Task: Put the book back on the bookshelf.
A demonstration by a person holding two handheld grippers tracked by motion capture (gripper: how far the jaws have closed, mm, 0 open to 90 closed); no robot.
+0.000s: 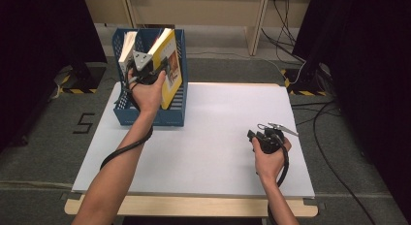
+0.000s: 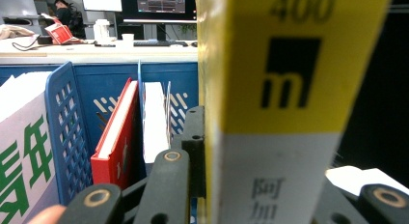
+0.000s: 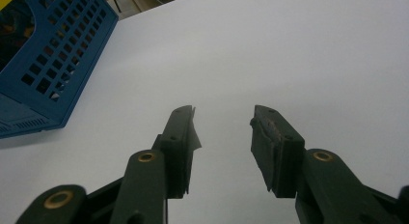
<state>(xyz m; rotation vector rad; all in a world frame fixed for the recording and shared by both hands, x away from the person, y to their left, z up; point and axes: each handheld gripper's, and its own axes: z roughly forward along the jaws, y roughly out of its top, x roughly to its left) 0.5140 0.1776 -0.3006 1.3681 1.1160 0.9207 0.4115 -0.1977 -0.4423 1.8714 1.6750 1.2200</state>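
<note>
The thick yellow-and-white book stands tilted in the blue perforated plastic file rack at the white table's far left, clenched by the left gripper, while the right gripper rests with jaws apart and empty.

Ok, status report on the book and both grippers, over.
Left gripper shut on yellow book, at the blue rack. Right gripper open, nothing between its jaws, over the white table. Red book already racked alongside.

Grey carpet floor with a taped 5, black curtains, pale wooden wall panels.
</note>
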